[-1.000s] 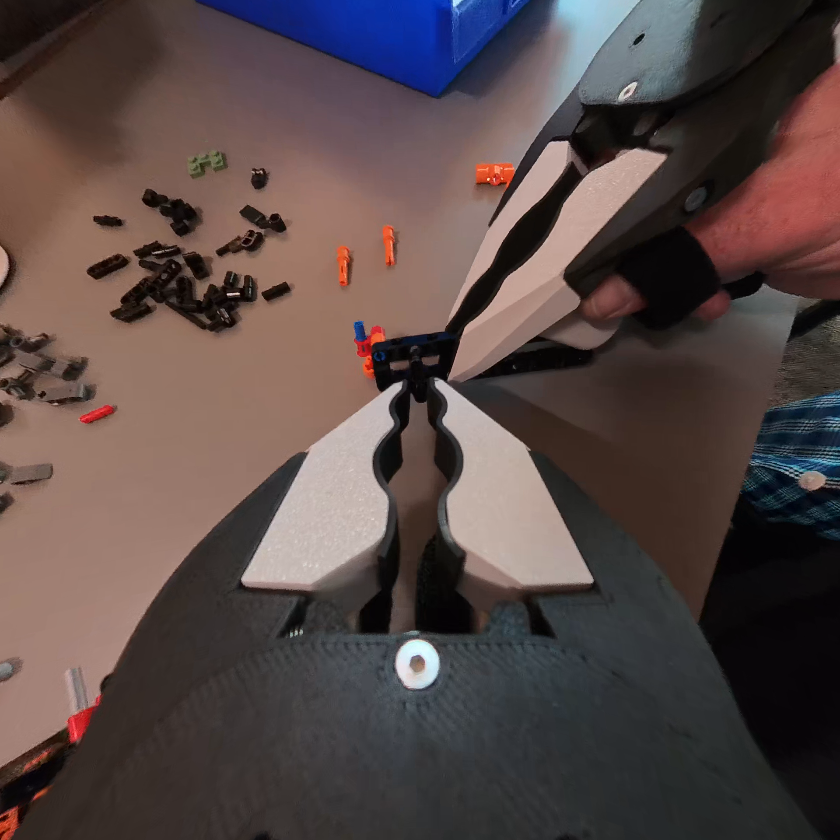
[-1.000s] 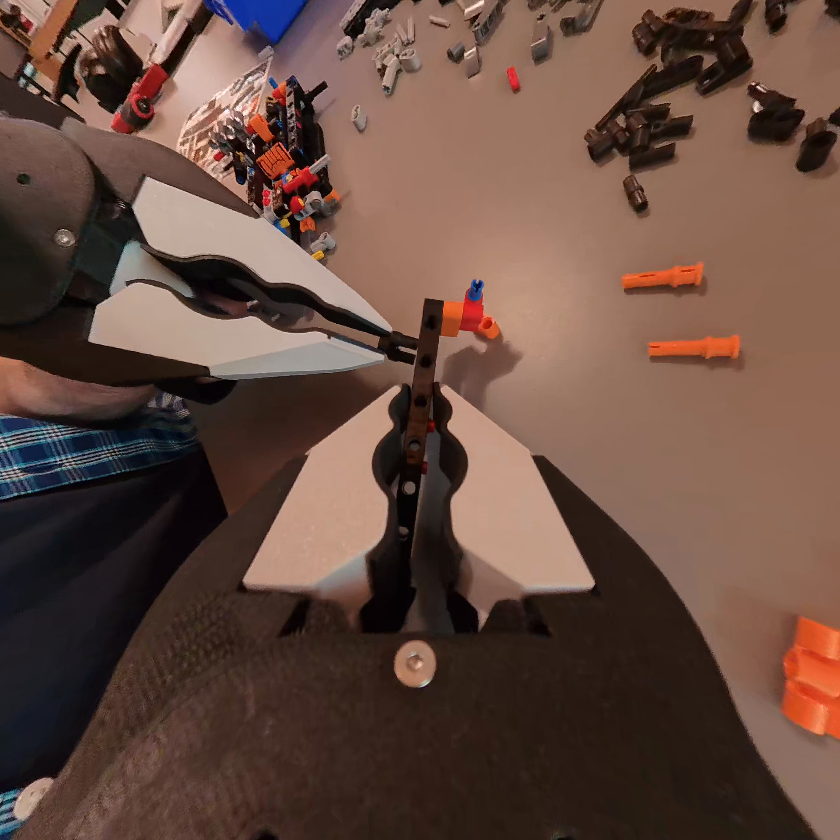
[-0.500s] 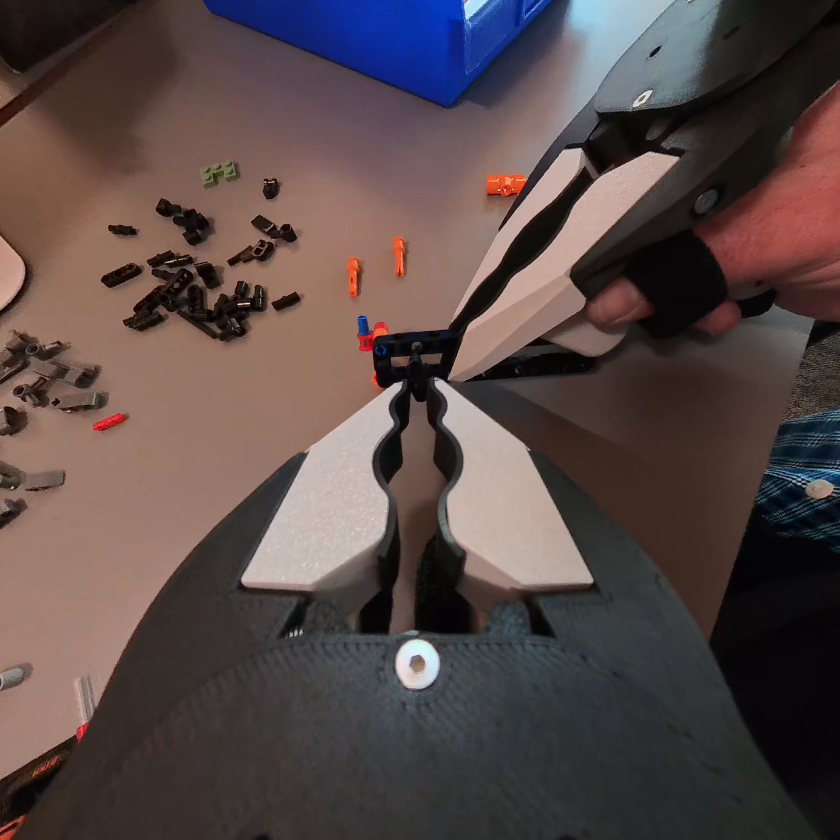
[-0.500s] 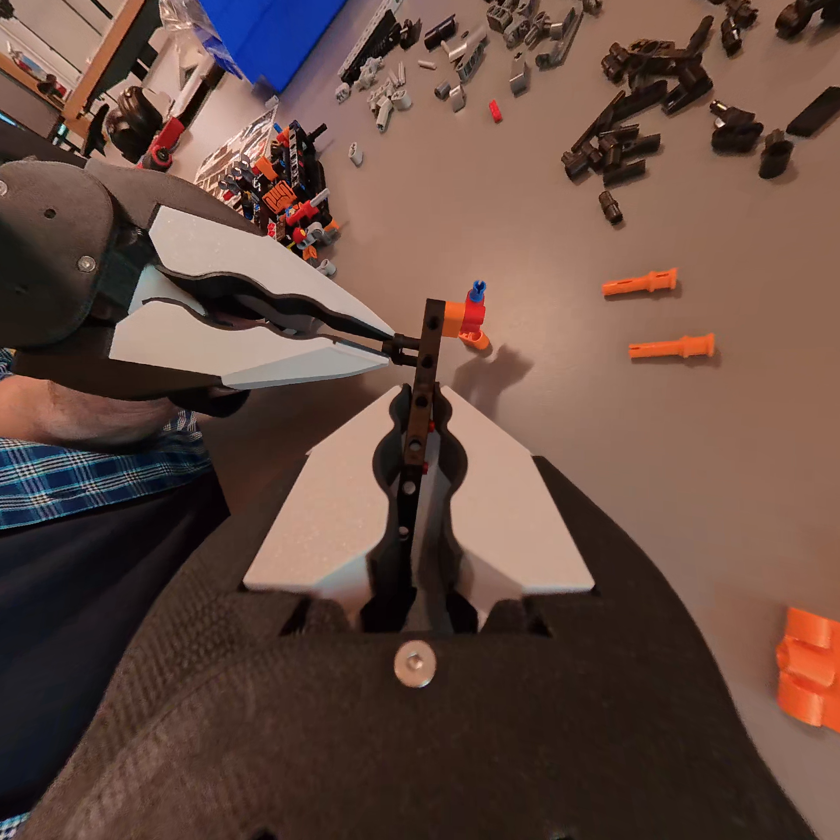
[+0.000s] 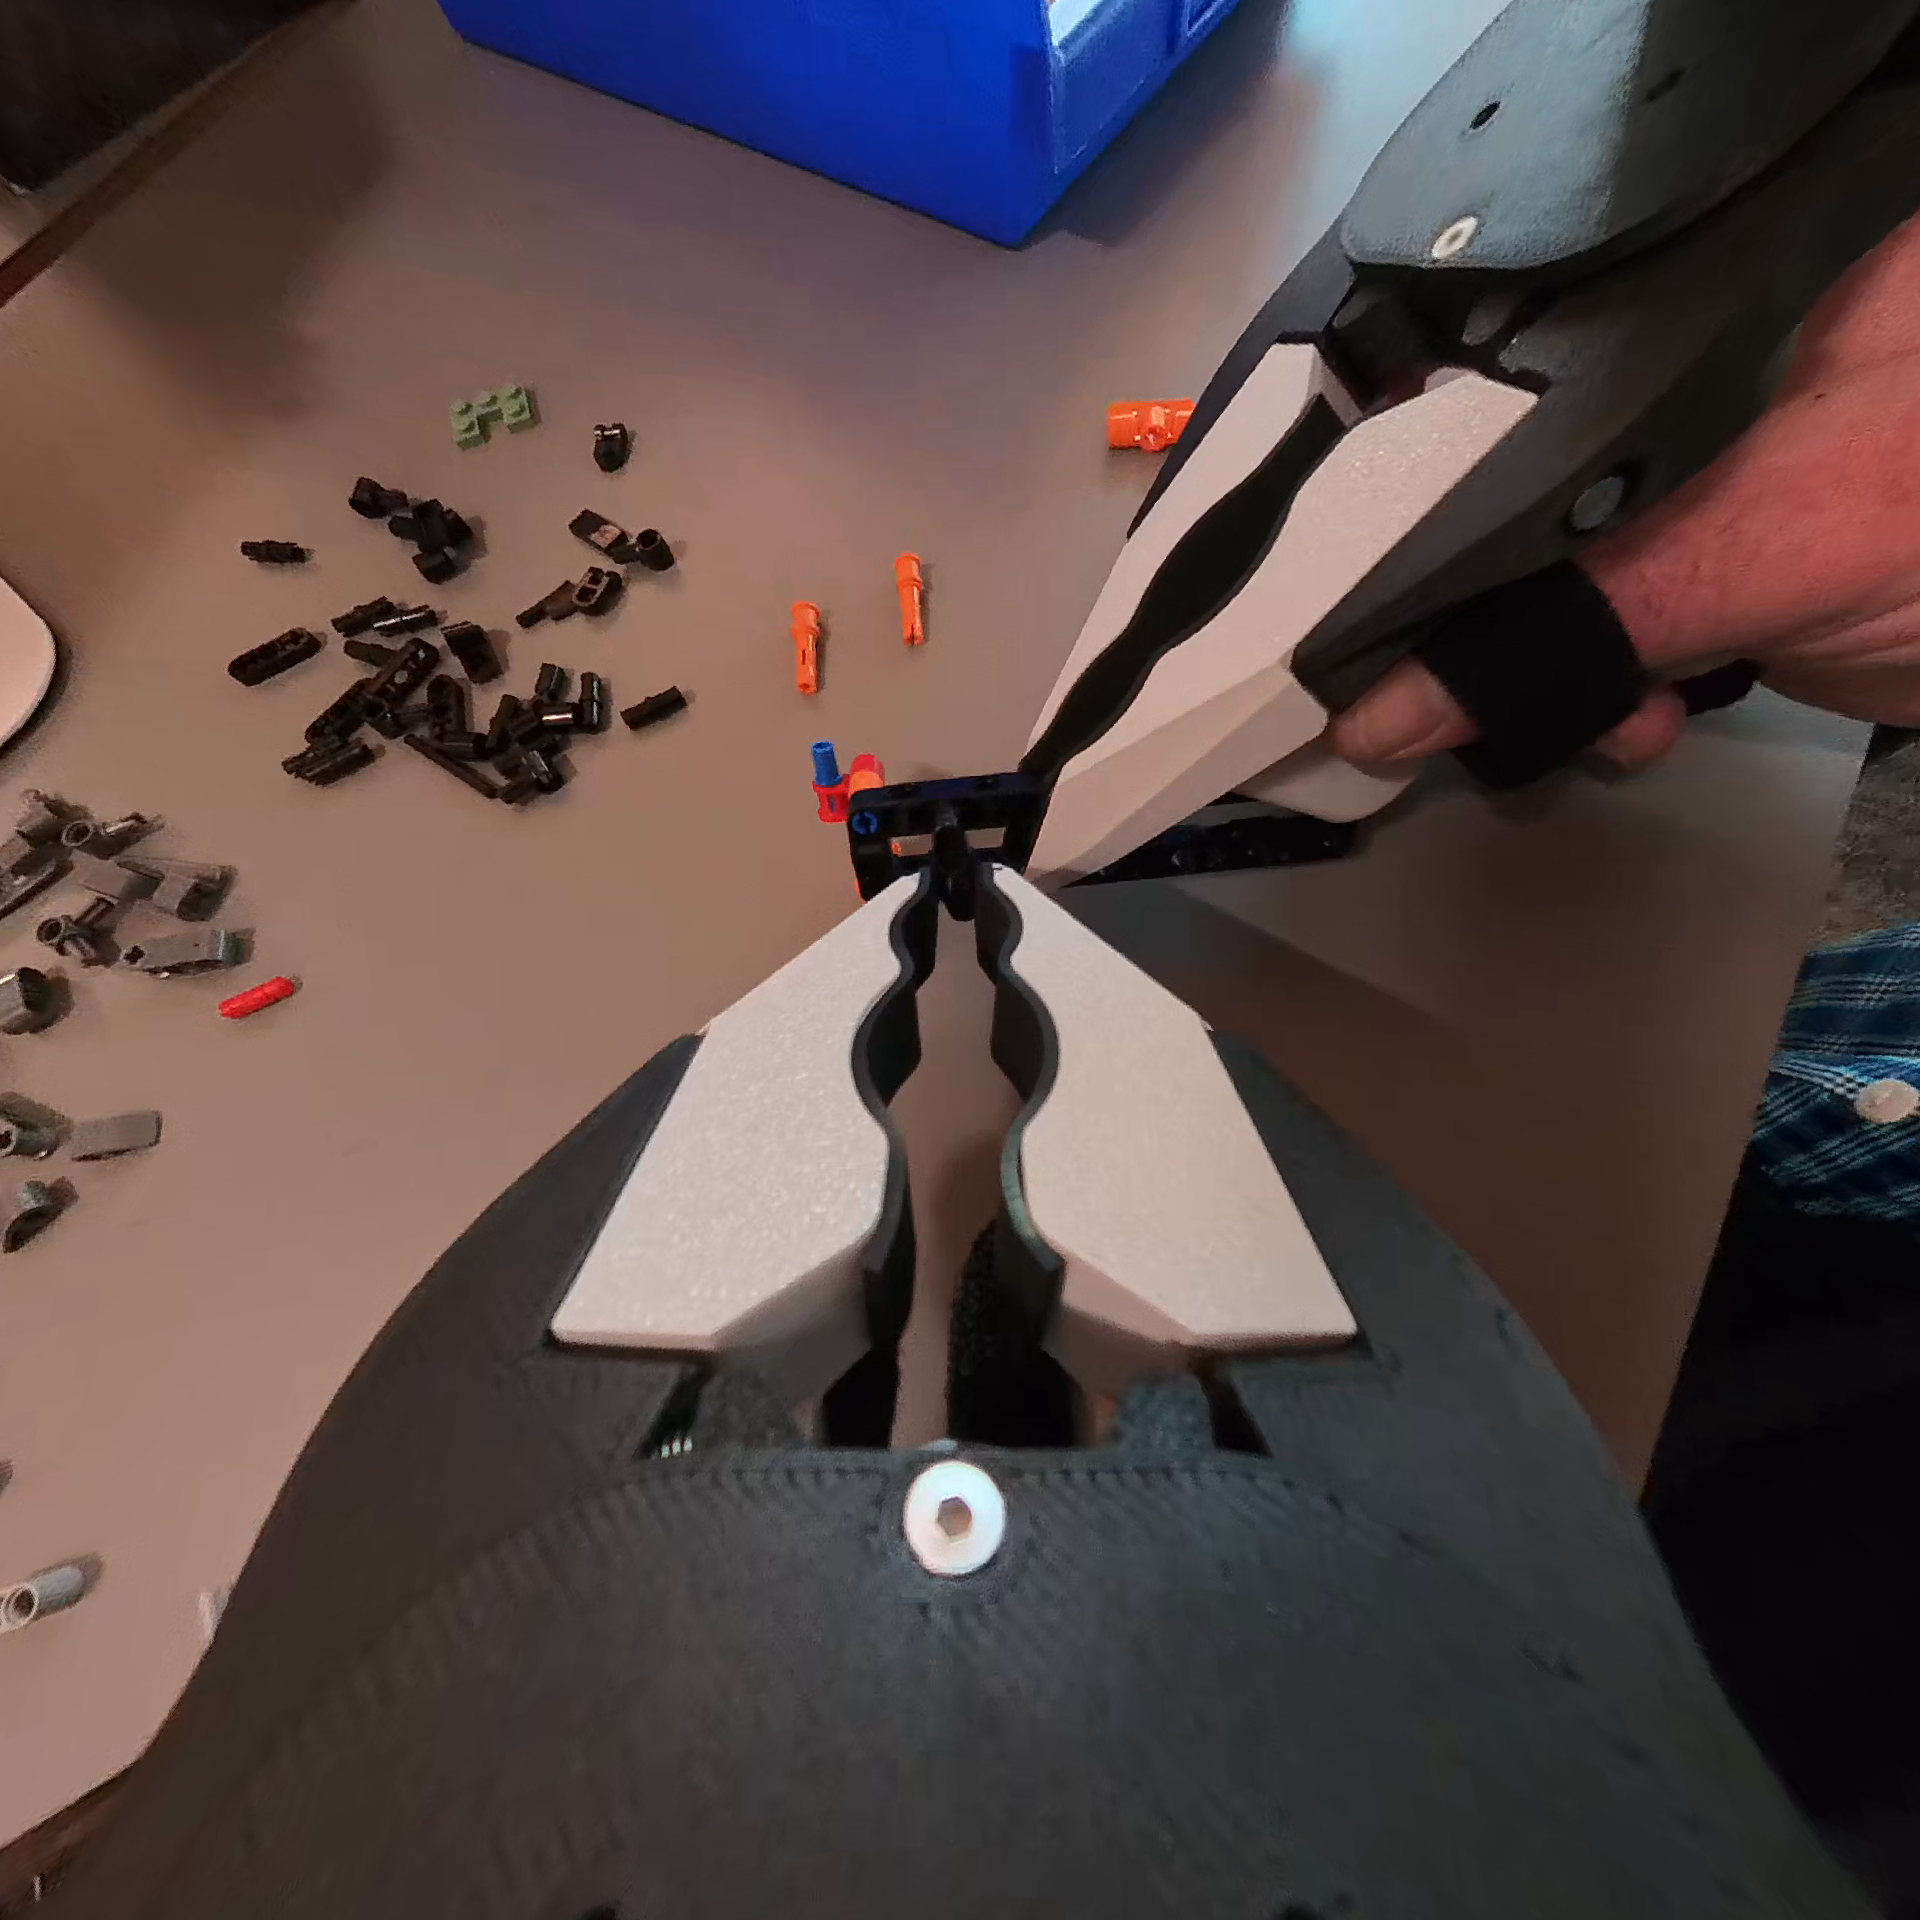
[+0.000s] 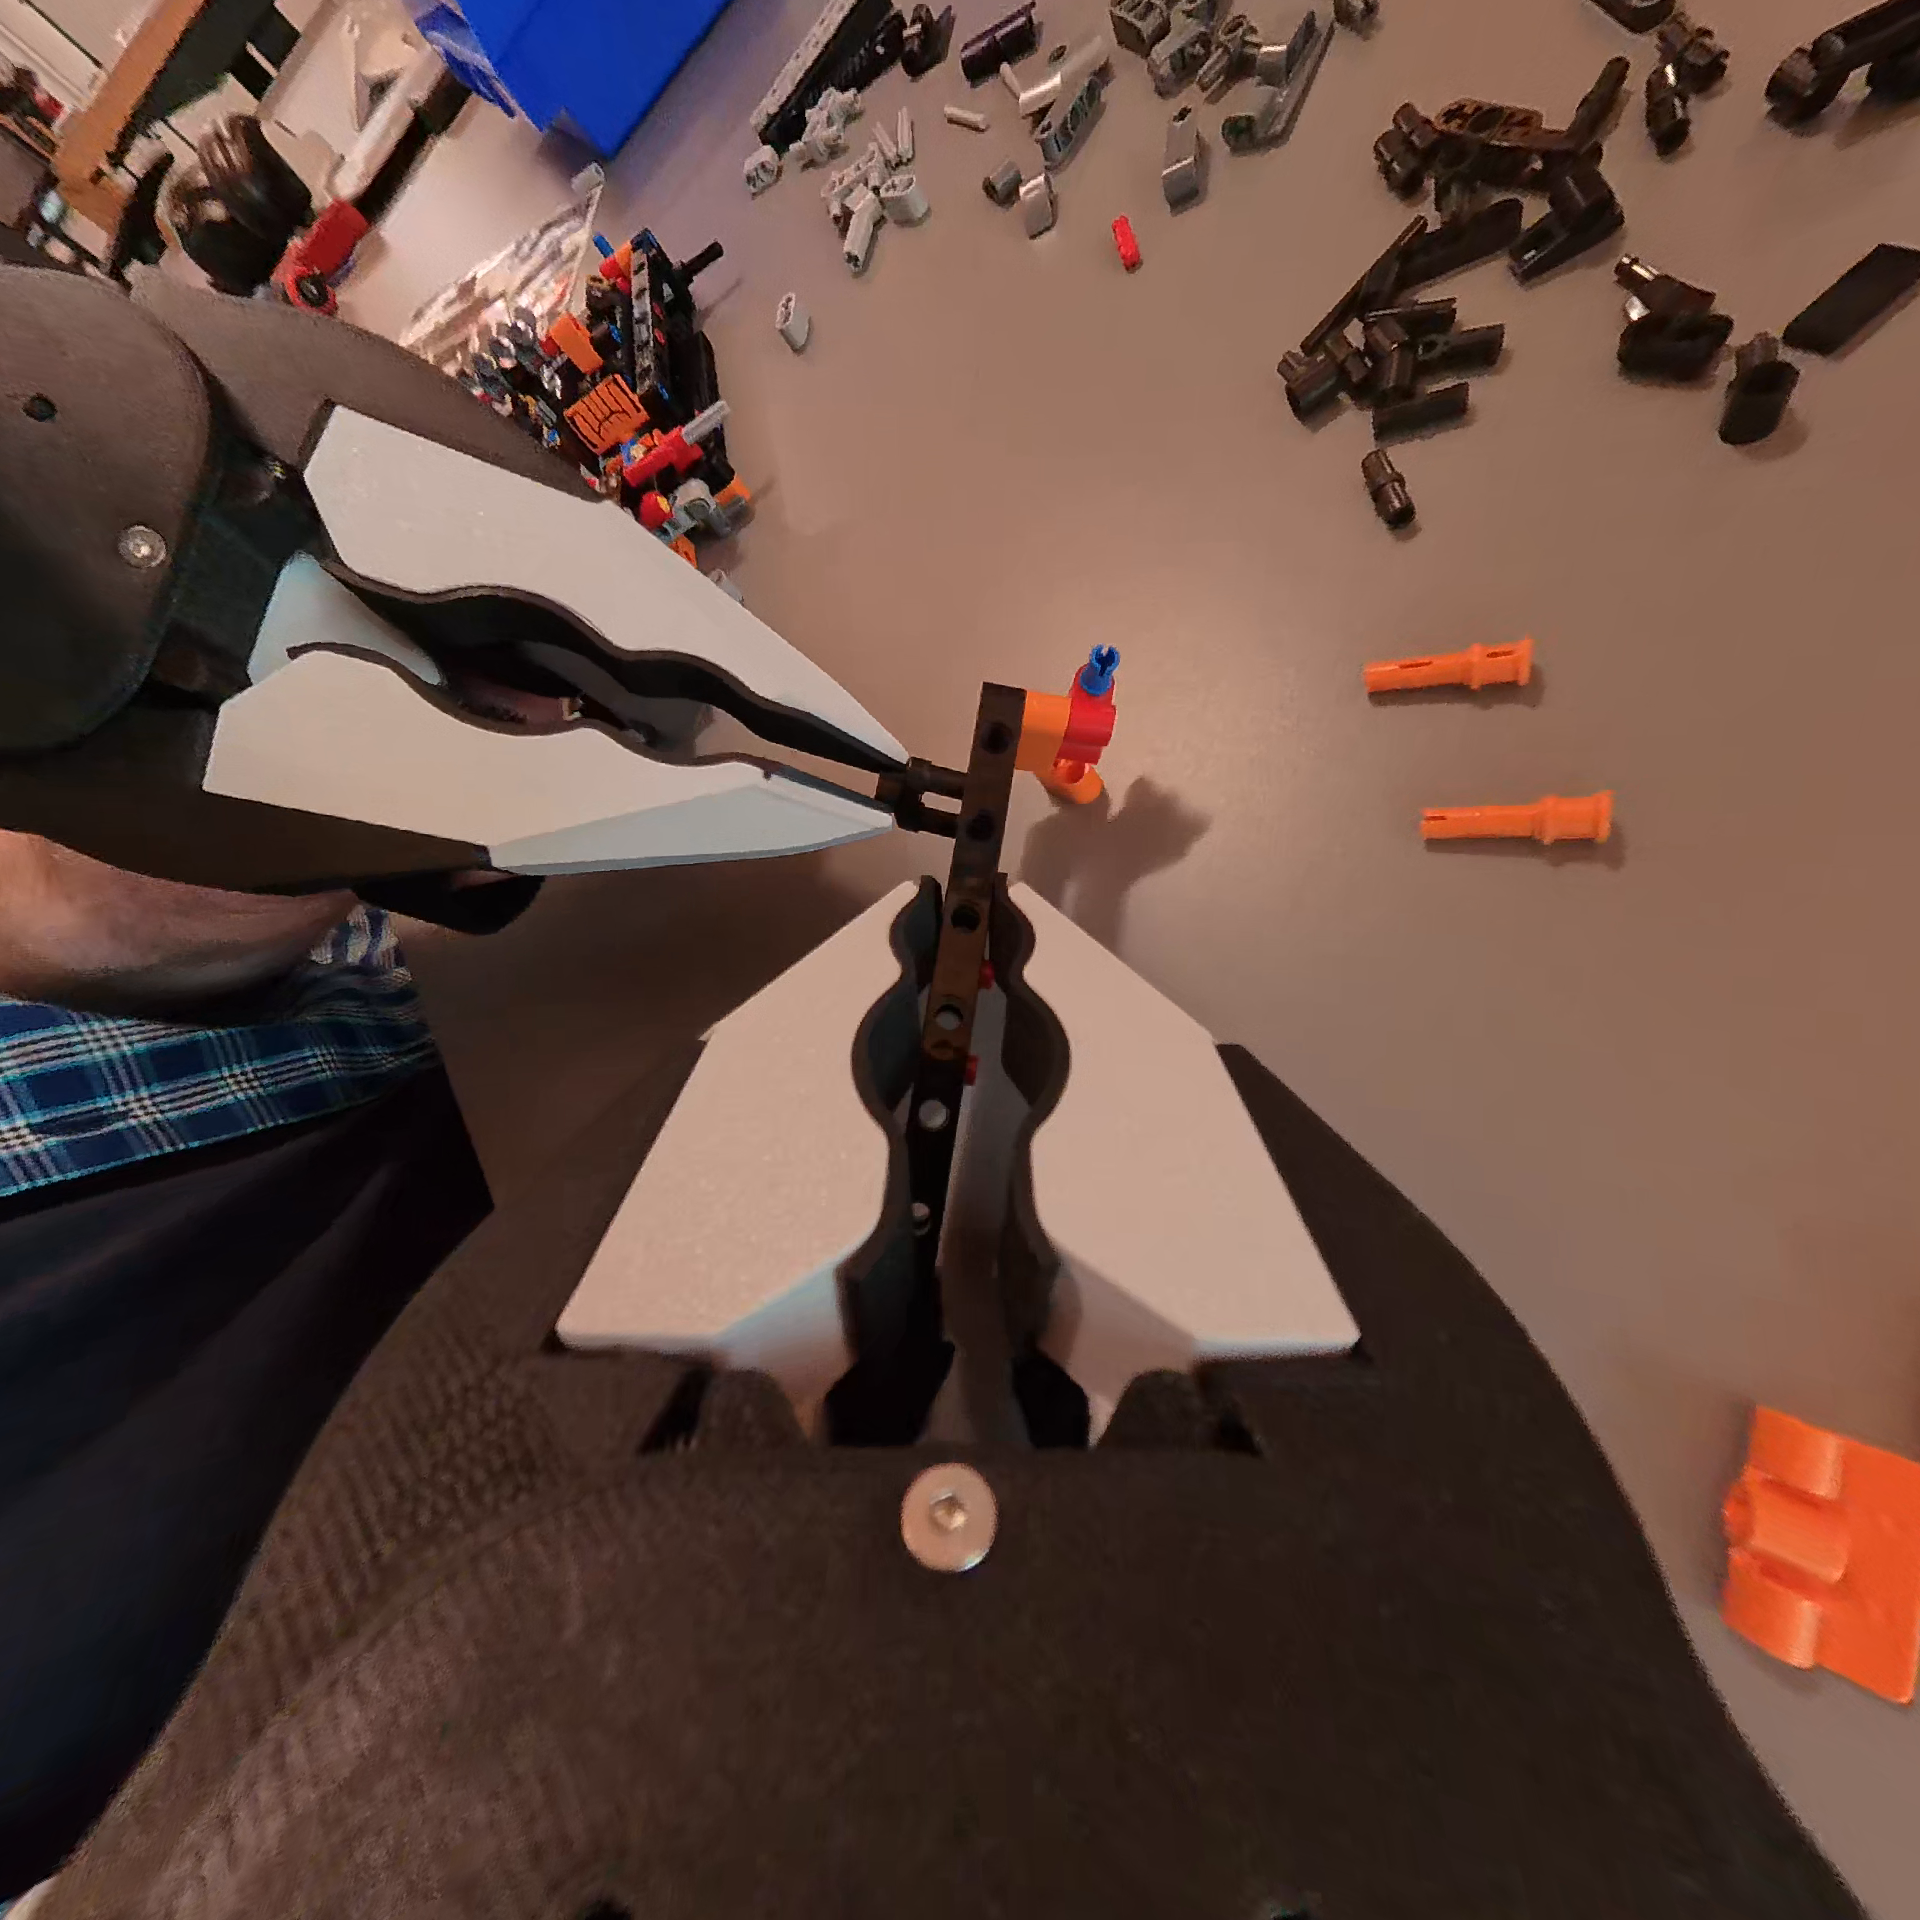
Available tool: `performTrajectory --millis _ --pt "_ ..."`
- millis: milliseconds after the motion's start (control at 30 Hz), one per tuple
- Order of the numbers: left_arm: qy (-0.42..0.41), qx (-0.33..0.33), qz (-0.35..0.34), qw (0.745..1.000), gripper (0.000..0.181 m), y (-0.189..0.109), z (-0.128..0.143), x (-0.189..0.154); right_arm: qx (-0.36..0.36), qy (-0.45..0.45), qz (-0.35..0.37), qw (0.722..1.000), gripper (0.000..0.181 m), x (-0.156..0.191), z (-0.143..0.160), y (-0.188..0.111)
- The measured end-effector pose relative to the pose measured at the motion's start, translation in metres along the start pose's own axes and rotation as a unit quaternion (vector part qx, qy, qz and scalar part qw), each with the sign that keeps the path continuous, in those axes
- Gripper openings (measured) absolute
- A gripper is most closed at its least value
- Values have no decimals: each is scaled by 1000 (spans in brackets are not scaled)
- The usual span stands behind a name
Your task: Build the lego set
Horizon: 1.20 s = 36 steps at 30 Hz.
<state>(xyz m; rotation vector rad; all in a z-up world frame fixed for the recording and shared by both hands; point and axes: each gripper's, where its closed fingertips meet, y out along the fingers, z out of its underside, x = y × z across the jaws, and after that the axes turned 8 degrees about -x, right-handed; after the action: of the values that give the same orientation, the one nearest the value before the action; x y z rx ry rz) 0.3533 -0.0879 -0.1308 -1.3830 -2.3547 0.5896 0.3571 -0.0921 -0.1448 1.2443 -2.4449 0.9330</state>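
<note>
Jaws of the left gripper (image 5: pixel 953 902) pinching tight on a small black pin (image 5: pixel 948 844), its far end sitting in a hole of the black beam (image 6: pixel 971 831). Jaws of the right gripper (image 6: pixel 964 894) clamping together on that beam along its lower length, holding it above the grey table (image 6: pixel 1299 1039), with the top end poking out past the fingertips. Carrying at the beam's top end a small cluster of orange, red and blue pieces (image 6: pixel 1075 722), on the side away from the pin. Meeting almost at a right angle, the two grippers, tips close together.

Lying on the table beyond: two orange pins (image 5: pixel 857 618) side by side, a scatter of black parts (image 5: pixel 447 665) further left, grey parts (image 5: pixel 114 914) near the left edge with a small red pin (image 5: pixel 257 997) just beside them, a green plate (image 5: pixel 494 414) and a short orange connector (image 5: pixel 1148 424). Standing at the far end of the table, a blue bin (image 5: pixel 831 94). Resting at the table's edge in the right wrist view, a partly built model (image 6: pixel 644 416) in black, orange and red; lying near the right edge there, a larger orange block (image 6: pixel 1818 1558).
</note>
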Motion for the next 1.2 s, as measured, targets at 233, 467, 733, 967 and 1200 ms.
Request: performTrajectory --millis 233,467,733,967,1200 --pt "8 23 0 1000 7 2 8 -1 43 -73 28 996 7 -4 7 2" --pt "16 22 -6 1000 7 6 9 -1 82 -123 23 989 19 -4 5 5" --pt "38 26 -9 999 7 9 8 3 96 -135 3 986 5 -14 1 11" --pt "82 29 -47 995 6 9 6 5 83 -90 0 992 5 -14 0 13" --pt "118 26 -72 990 7 10 4 5 58 -55 -5 997 5 -14 -2 13"
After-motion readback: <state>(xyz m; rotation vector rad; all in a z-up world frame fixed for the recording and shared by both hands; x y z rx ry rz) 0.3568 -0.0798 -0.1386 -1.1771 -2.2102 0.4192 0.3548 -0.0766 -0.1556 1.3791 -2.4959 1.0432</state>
